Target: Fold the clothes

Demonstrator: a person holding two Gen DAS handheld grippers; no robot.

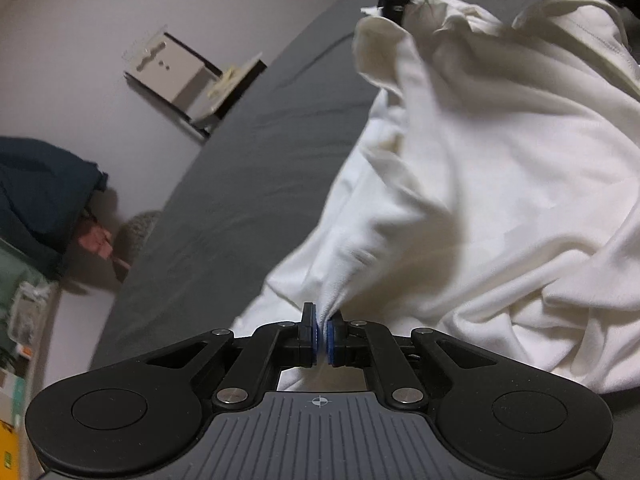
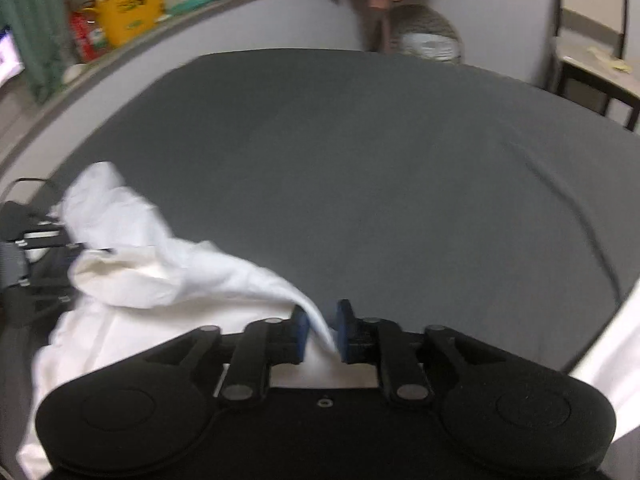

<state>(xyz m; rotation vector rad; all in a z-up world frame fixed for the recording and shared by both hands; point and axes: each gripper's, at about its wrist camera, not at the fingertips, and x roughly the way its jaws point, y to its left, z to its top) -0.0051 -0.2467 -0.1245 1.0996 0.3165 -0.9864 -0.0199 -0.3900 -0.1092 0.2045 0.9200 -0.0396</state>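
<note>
**Ana:** Left wrist view first, and the left gripper (image 1: 322, 334) is clenched tight on a pinch of the white garment (image 1: 480, 184), cloth bunching right at the blue pads (image 1: 331, 338).

**Ben:** And the garment itself sprawls crumpled on the right of the grey bed sheet (image 1: 248, 168), running up to the far side.

**Ana:** Over on the right wrist view, the right gripper (image 2: 322, 330) has a fold of that same garment (image 2: 168, 272) passing between its jaws, but there's a gap showing. I can't tell if the pads truly bite.

**Ben:** No earlier look, so I'd call this the grab-and-spread stage, nothing folded yet.

**Ana:** Agreed. Next, I'd judge, the right needs a firm hold, then both pull apart to lay it flat on the open sheet (image 2: 360, 152).
</note>
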